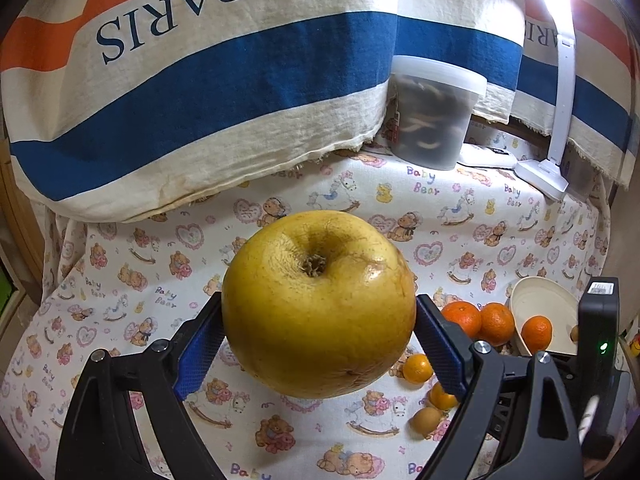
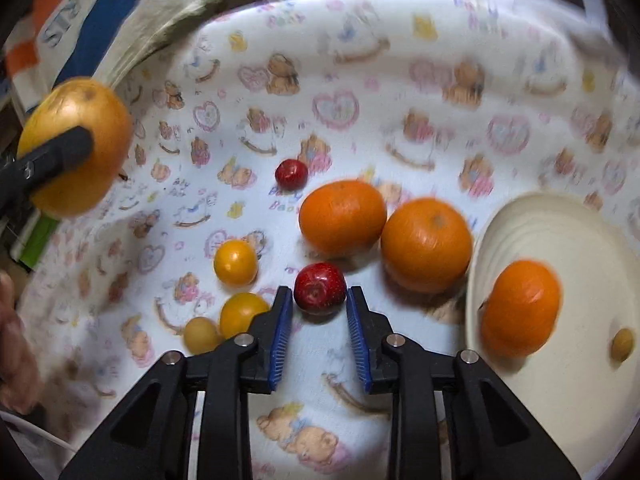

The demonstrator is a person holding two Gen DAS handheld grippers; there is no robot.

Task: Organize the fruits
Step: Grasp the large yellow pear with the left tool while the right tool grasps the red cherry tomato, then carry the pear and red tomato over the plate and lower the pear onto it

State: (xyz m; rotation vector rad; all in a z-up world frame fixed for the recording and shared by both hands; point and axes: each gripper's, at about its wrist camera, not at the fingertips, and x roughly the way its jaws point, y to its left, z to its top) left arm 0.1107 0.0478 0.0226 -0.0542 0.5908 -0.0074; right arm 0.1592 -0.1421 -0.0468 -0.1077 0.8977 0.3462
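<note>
Left gripper [image 1: 320, 344] pinches large yellow fruit [image 1: 319, 304], held clear above printed cloth [image 1: 280, 420].

Right gripper [image 2: 320, 312]: fingers nearly together, small red fruit [image 2: 319, 287] at tips; grip or mere contact, cannot tell.

Cream bowl [image 2: 532, 220] holds one orange [image 2: 520, 308] and one small brownish fruit [image 2: 622, 345].

Left on cloth: two oranges [image 2: 343, 216], second red fruit [image 2: 291, 172], three small yellow ones [image 2: 235, 262]. Judgement: early stage, most sorting remains.

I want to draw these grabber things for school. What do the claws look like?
Both look alike. The left claw and right claw each have two black plastic arms with triangle-shaped cutouts, shiny silver bolts at the joints, and bright blue ribbed pads on the inner sides of the fingertips. In the left wrist view, a black box with a white label and a small green light sits at the right.
</note>
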